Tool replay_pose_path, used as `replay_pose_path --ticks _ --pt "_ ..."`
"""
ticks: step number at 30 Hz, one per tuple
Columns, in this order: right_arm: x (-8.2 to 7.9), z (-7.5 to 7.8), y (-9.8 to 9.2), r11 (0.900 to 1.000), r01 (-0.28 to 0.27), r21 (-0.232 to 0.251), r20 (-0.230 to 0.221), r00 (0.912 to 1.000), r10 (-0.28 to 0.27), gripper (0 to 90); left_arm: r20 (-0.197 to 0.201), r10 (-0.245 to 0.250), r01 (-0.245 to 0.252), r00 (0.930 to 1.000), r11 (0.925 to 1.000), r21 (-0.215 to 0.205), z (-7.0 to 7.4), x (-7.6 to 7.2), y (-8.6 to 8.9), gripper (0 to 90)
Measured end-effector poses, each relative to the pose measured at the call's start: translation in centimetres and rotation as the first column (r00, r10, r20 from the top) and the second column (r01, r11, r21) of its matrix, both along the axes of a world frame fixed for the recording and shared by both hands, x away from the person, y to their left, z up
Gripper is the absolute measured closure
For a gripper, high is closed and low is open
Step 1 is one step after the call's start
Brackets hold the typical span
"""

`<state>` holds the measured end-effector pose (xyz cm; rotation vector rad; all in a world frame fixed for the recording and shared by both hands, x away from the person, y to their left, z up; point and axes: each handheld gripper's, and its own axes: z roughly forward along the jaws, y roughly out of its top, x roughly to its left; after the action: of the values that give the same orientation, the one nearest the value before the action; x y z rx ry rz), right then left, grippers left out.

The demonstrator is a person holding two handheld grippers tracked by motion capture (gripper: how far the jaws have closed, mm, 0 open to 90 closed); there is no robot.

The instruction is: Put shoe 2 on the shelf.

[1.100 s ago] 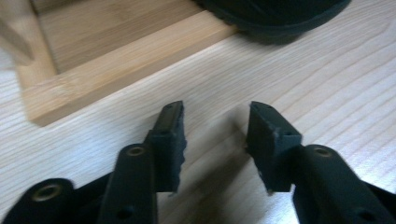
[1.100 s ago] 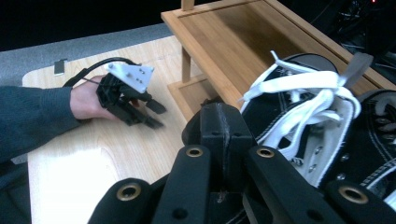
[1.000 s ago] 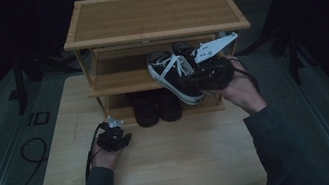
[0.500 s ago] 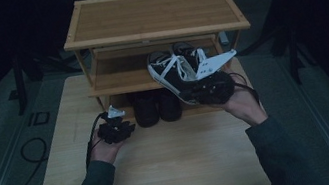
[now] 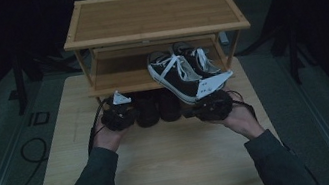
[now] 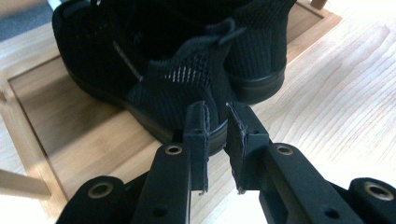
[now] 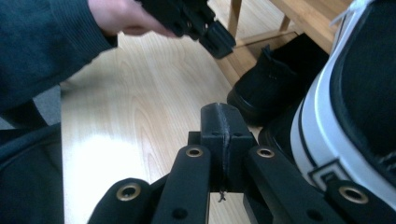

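Black knit-mesh shoe (image 6: 187, 79) sat on rack's bottom shelf | my left gripper (image 6: 215, 122) jaws had been closing, narrow gap at heel tab, not gripping | right gripper (image 7: 223, 122) closed, empty | judged light, soft; pinch stiff heel tab.

Black mesh shoes (image 6: 187, 70) paired, upright, heels outward, bottom shelf (image 6: 70, 135)
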<state>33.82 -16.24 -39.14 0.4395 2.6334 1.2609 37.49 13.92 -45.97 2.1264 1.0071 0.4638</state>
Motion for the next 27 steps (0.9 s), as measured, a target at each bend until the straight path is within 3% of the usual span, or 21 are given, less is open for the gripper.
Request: replay_pose_path --ticks 8,17,27 --pt "0.0 -2.3 -0.1 1.0 -0.001 -0.006 -0.035 0.9994 0.001 89.5 0.04 0.004 -0.003 0.9992 0.9999 -0.013 1.9 0.2 -0.3 82.5" --pt "0.3 -5.2 -0.8 0.999 0.025 -0.026 -0.084 0.9961 -0.027 89.4 0.073 -0.003 0.004 0.9973 1.0 -0.004 3.6 1.1 -1.8 90.0" --pt "0.5 -6.7 -1.8 0.998 0.062 -0.032 -0.111 0.9917 -0.065 89.4 0.115 -0.018 0.016 0.9932 0.9997 0.016 5.7 2.6 -4.3 90.0"
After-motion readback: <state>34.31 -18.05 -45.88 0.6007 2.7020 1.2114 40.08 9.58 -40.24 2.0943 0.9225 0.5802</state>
